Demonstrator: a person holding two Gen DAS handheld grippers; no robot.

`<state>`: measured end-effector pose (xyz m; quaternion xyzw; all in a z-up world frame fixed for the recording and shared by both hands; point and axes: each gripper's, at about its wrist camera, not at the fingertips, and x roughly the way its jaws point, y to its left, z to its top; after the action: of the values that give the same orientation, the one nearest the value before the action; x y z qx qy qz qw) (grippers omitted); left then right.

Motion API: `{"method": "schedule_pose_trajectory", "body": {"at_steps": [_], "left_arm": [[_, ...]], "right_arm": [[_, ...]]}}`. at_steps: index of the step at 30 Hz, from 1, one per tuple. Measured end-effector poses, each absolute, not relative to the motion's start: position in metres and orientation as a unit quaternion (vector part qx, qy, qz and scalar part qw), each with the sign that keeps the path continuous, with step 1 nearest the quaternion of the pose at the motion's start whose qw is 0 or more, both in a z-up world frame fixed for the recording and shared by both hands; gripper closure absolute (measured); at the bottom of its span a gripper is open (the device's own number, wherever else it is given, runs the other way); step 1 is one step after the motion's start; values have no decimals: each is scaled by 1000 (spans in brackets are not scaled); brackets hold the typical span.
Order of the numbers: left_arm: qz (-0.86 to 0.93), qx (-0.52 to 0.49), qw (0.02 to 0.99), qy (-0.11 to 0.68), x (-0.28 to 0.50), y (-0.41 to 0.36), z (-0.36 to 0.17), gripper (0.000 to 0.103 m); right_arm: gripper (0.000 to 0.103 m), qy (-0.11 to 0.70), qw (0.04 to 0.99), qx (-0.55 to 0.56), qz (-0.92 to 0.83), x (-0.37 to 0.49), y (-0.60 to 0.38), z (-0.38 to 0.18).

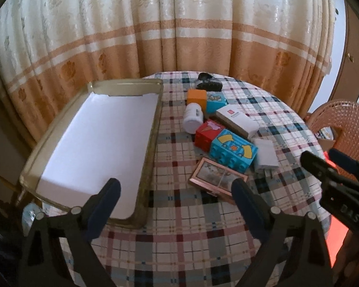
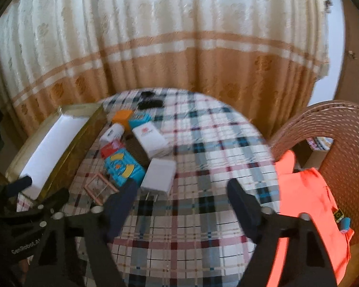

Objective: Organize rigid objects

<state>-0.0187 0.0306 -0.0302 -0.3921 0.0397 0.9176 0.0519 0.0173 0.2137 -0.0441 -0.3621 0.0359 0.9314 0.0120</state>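
Round table with plaid cloth [image 1: 191, 227]; tray [image 1: 153, 129] with white liner sits on its left side, nothing in it; all the rigid items are clustered just right of the tray, on the cloth. Cluster from far to near: dark object [image 1: 207, 82] at the back, too blurred to identify; orange block [image 1: 197, 98] beside small teal block [image 1: 216, 101]; white bottle [image 1: 192, 117] on its side; white box [image 1: 238, 120]; red block [image 1: 208, 132] touching big teal block [image 1: 233, 151]; white charger [image 1: 265, 154] just right of that; pink-framed palette [image 1: 217, 178] nearest. Left gripper [image 1: 177, 195] hovers over the tray's near corner and the palette, fingers spread wide, nothing between them. Right gripper [image 2: 183, 199] hovers over bare cloth near the charger, fingers apart, gripping nothing; view blurred. Wicker chair [image 2: 323, 129] at right with orange cloth [image 2: 308, 203] on it.
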Motion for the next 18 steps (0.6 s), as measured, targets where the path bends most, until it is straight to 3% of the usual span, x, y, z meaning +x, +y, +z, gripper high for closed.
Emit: {"method": "schedule_pose_trajectory", "body": {"at_steps": [4, 12, 16, 18], "left_arm": [[914, -398, 61, 51, -20, 31, -34, 22], [904, -416, 93, 46, -20, 39, -44, 24], [901, -419, 102, 54, -19, 46, -47, 24], [899, -421, 109, 57, -19, 49, -49, 24]], "right_arm": [[35, 45, -25, -401, 915, -1, 208, -62], [35, 77, -43, -469, 879, -38, 206, -93], [35, 45, -32, -484, 874, -52, 194, -102], [43, 38, -26, -487, 872, -56, 194, -105]]}}
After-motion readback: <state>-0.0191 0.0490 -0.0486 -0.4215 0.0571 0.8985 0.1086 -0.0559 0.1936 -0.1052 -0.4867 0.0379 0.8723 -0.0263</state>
